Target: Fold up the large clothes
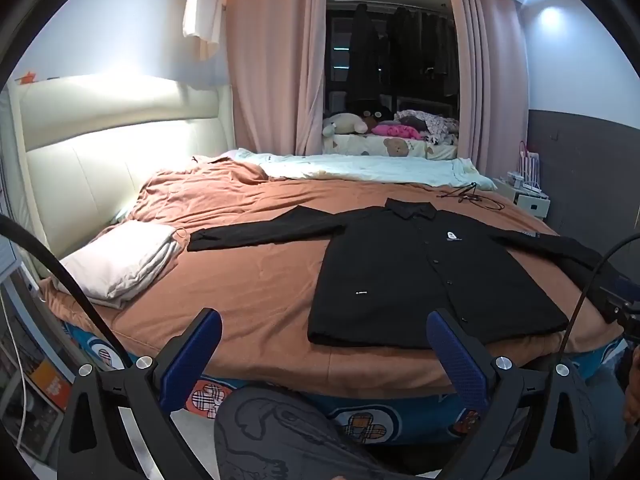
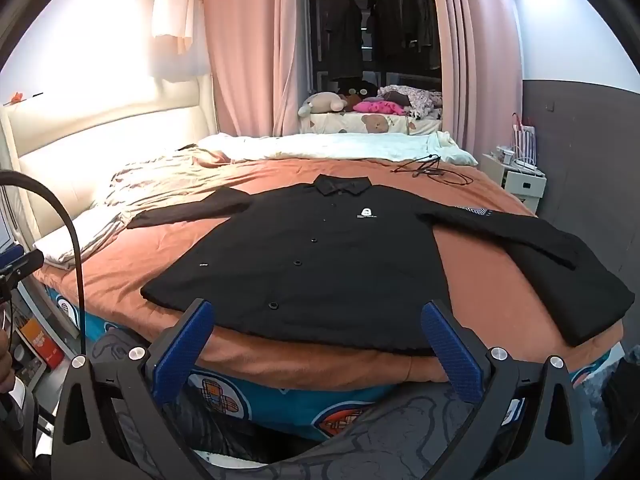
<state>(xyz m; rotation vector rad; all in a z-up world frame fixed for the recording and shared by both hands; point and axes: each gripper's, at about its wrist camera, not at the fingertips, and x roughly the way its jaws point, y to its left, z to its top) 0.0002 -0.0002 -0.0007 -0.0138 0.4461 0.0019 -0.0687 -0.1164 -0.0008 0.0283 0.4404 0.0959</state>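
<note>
A large black button-up shirt [image 1: 420, 276] [image 2: 320, 264] lies flat and face up on the rust-brown bedspread [image 1: 248, 280] [image 2: 460, 248], collar toward the far side, both sleeves spread out sideways. My left gripper [image 1: 324, 326] hovers open near the bed's front edge, just left of the shirt's hem, with nothing between its blue pads [image 1: 200, 356]. My right gripper [image 2: 318, 316] is also open and empty, held over the front edge in front of the hem's middle. Neither gripper touches the cloth.
A white pillow [image 1: 120, 260] lies at the bed's left, and a pale blanket [image 1: 360, 168] stretches across the far side. A black cable [image 2: 432, 170] lies on the spread behind the collar. Patterned trousers on a person's leg [image 1: 280, 436] show below the left gripper. A white nightstand [image 2: 520, 184] stands right.
</note>
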